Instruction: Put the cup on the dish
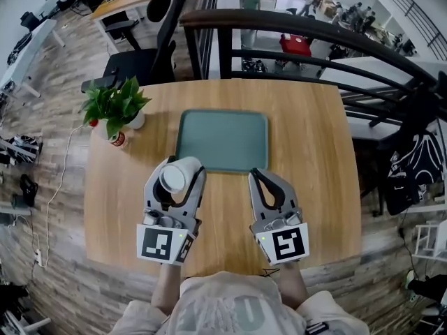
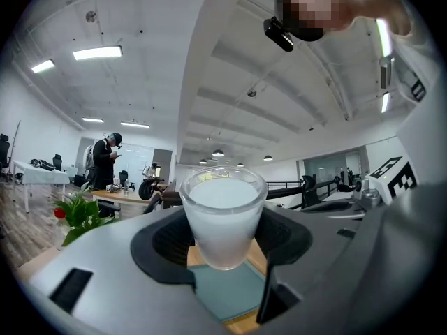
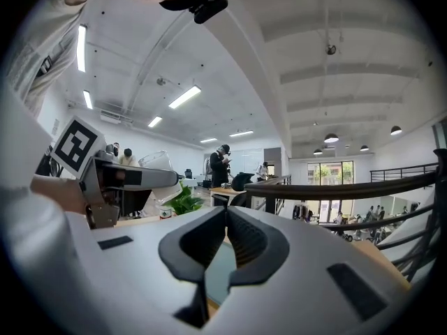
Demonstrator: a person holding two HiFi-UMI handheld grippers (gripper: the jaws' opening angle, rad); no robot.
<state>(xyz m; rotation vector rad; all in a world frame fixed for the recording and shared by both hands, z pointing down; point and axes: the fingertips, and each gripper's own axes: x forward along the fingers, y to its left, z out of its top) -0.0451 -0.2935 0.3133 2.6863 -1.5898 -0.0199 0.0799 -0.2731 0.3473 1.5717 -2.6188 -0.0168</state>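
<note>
The cup (image 1: 174,176) hides the near-left corner of the tray (image 1: 223,138).

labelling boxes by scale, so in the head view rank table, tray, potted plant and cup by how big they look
1. table
2. tray
3. potted plant
4. cup: smallest, though it is raised off the table and nearer the camera, so it looks bigger than it would resting there.

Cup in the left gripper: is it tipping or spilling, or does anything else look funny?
Nothing stands out. The cup sits upright between the fingers of the left gripper, by the near edge of the green tray. No spill shows on the tray or the table, and the plant stands straight.
</note>
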